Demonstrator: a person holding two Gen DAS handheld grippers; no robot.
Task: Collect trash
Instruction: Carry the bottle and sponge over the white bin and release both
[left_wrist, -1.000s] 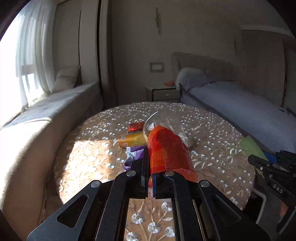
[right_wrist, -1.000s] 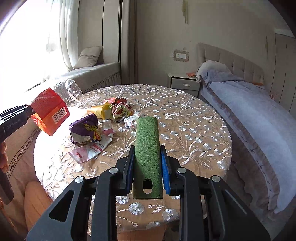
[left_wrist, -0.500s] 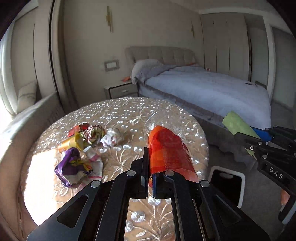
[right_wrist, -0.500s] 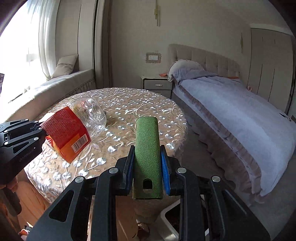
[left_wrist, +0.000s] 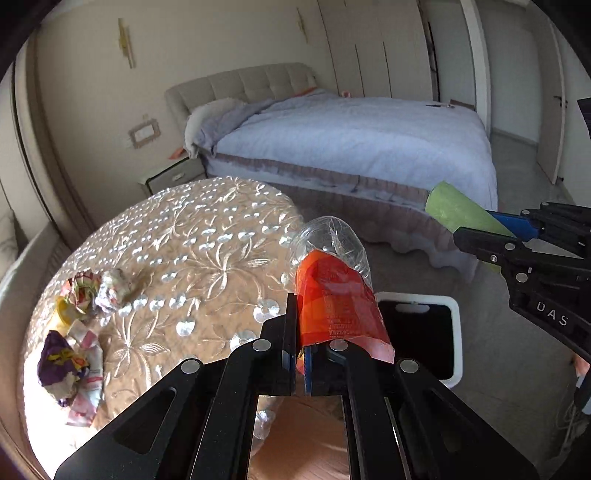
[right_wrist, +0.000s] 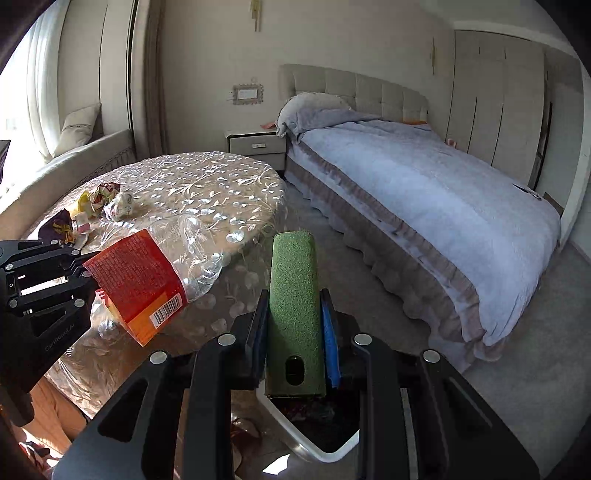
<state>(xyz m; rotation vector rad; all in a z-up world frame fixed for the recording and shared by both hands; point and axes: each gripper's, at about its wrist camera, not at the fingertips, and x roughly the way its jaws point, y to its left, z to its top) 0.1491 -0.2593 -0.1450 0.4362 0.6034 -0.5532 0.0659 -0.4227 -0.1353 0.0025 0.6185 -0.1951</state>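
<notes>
The crushed clear plastic bottle with an orange-red label is pinched at its near end between the closed jaws of the left gripper, its body sticking forward past the desk's edge, above the floor and near the white-rimmed bin with a dark inside. In the right wrist view the same bottle shows a barcode and small print too fine to read. The green box, a long flat carton with a small dark slot at its near end, stands clamped between the jaws of the right gripper, which press on its two sides; it hangs over the bin, whose near corner shows below it. From the left wrist view the right gripper's body bears the letters "DAS". The left gripper's side in the right wrist view carries faint lettering that cannot be made out. More crumpled wrappers lie in a loose cluster on the far left part of the round desk, well apart from both grippers. A bed stands beyond.
</notes>
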